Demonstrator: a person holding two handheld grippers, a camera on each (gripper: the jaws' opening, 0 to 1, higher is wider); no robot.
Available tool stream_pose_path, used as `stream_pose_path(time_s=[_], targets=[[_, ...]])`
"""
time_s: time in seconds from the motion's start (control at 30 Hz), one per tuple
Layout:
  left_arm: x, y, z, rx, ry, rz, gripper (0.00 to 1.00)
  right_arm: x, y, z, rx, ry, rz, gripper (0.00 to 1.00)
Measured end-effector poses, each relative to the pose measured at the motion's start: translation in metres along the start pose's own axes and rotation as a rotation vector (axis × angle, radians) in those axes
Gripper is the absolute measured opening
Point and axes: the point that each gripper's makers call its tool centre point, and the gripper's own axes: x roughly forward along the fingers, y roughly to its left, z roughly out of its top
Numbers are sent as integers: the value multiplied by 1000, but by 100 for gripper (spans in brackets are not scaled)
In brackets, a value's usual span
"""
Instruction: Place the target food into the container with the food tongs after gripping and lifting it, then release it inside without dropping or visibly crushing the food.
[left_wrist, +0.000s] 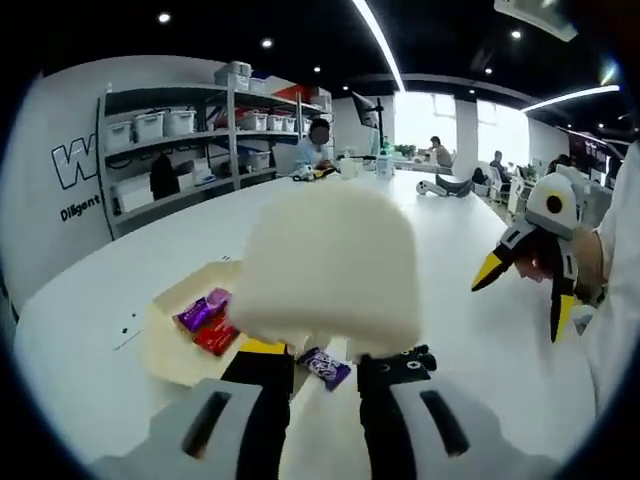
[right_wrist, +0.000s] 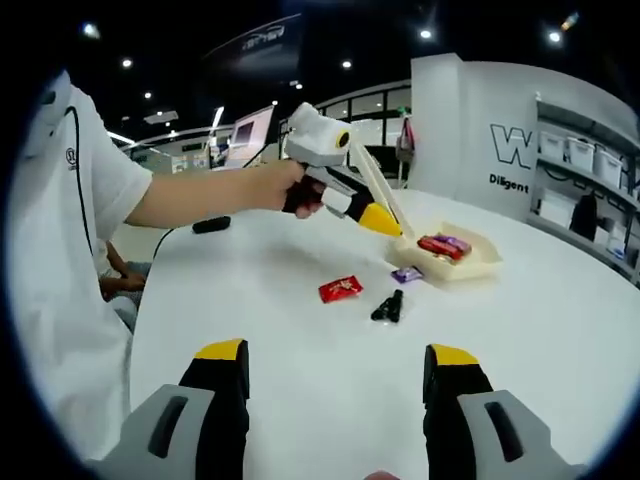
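White bench (right_wrist: 560, 330) in an open office, with shelves (left_wrist: 190, 140) of bins along a wall. Task food: small wrapped sweets. One red sweet (right_wrist: 340, 289) lies loose on the bench, well apart from the tray; a purple sweet (right_wrist: 406, 274) lies just beside the near wall of the tray (right_wrist: 478, 267); a red and a purple packet (right_wrist: 440, 246) already rest inside it. Cream tongs (right_wrist: 375, 190) are clamped in the left tool (right_wrist: 378, 218), which a hand (right_wrist: 300, 190) holds above the bench; the tongs slope down toward the tray's near edge, and whether their tips hold a sweet cannot be told. In the left gripper view the tongs (left_wrist: 330, 270) appear as a large blurred cream mass rising from the left tool (left_wrist: 328, 352). The right tool (right_wrist: 338, 352) stands wide and empty, low over the bench; it also appears at the side of the left gripper view (left_wrist: 523, 293). A black object (right_wrist: 389, 306) lies near the red sweet. Judged progress: partly done, with two sweets in the tray and two on the bench left to grip, lift and release inside.
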Motion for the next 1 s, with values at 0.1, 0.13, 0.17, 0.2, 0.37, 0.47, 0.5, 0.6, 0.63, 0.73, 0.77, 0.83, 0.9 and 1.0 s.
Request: stream_pose_path(time_s=[0.1,0.13,0.17,0.2,0.37,0.47,0.5,0.6,0.63,0.73,0.77,0.83,0.9,1.0], targets=[[3,-2,-5,-12,1,21,22,1,2,-1,-3,2,5,68],[5,-2,-8,0,14,38,23,1,2,-1,-3,2,6,68],[6,3,-13,7,27,57,23,1,3,-1,-2,2,7,68],[7,2,-13,7,24,57,23,0,3,-2,-2,3,6,68],[12,-4,-18,-21,7,62,23,0,2,-4,0,6,4,68],[14,-6,-20,-21,12,60,23,1,2,-3,2,6,5,68],[14,-5,-21,-25,15,63,23,1,2,-4,1,6,6,68],[14,-3,-24,-37,16,68,23,2,3,-4,2,7,8,68],[14,-2,-26,-39,19,71,23,2,2,-4,3,7,8,68],[11,3,-32,-47,29,84,23,2,2,-4,3,7,8,68],[8,5,-33,-51,30,92,23,2,2,-4,3,7,8,68],[5,10,-36,-57,32,107,23,2,2,-4,3,9,8,68],[2,16,-39,-63,35,127,23,3,2,-5,4,9,8,68],[0,15,-37,-89,20,122,23,3,3,-4,4,10,9,68]])
